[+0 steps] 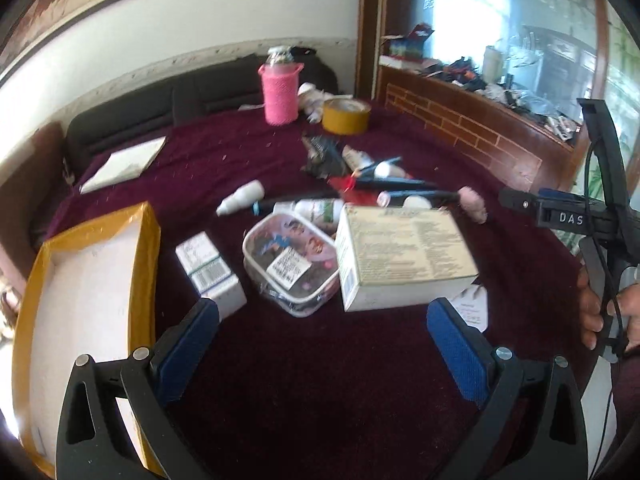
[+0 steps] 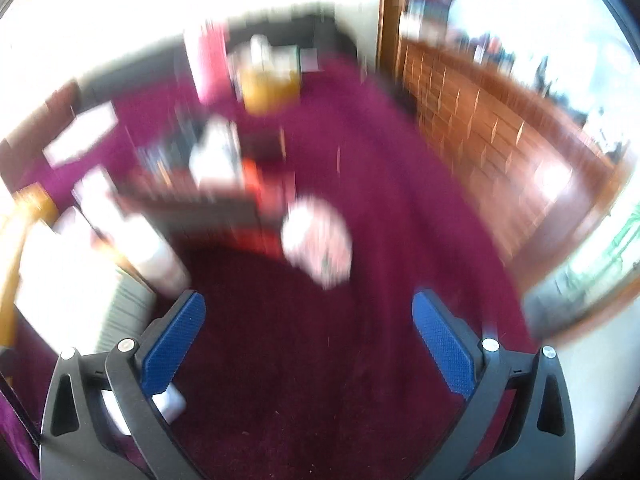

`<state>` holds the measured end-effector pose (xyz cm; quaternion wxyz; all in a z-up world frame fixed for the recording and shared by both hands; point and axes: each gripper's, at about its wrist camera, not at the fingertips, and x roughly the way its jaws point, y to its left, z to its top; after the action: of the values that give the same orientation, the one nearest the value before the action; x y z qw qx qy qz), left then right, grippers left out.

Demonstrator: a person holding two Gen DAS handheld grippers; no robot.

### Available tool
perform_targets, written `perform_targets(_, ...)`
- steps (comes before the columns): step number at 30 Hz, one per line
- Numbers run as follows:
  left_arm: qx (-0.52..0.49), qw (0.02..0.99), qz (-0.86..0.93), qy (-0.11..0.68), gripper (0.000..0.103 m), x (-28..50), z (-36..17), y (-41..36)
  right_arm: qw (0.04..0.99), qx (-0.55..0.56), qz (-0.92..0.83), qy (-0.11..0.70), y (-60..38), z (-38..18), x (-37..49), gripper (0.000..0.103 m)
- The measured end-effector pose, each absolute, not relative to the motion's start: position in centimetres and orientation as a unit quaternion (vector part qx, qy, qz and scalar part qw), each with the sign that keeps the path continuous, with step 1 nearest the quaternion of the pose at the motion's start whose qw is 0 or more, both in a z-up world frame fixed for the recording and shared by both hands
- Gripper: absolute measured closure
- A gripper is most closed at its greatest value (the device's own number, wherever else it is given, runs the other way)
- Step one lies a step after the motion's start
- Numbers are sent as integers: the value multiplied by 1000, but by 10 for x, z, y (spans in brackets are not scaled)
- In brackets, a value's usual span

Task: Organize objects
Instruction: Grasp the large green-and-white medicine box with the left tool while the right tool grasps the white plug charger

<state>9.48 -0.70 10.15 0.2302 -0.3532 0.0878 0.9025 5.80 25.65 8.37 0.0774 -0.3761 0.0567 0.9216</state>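
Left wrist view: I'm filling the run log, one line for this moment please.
left gripper open, empty | right gripper open, view blurred | tan box ahead | tray left

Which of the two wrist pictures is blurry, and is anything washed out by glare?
Right wrist view: heavy motion blur smears everything on the maroon cloth, and the upper wall and right-hand window are blown out white. Left wrist view: mostly sharp, fisheye-curved, with only the window overexposed.

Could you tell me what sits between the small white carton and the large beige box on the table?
In the left wrist view, a clear plastic tub with a printed lid sits between the small white carton and the large beige box.
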Motion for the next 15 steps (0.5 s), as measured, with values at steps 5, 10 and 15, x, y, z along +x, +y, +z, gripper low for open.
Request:
perform_targets(5, -340, 281, 889, 126, 2, 75, 118, 28, -6, -381, 910, 161, 273, 83, 62, 0)
perform_targets(10, -378, 326, 859, 114, 2, 31, 114, 63, -14, -389, 907, 160, 274, 65, 60, 0)
perform_targets(15, -444, 388, 805, 70, 2, 0, 101, 90, -33, -403, 895, 187, 281, 54, 66, 0)
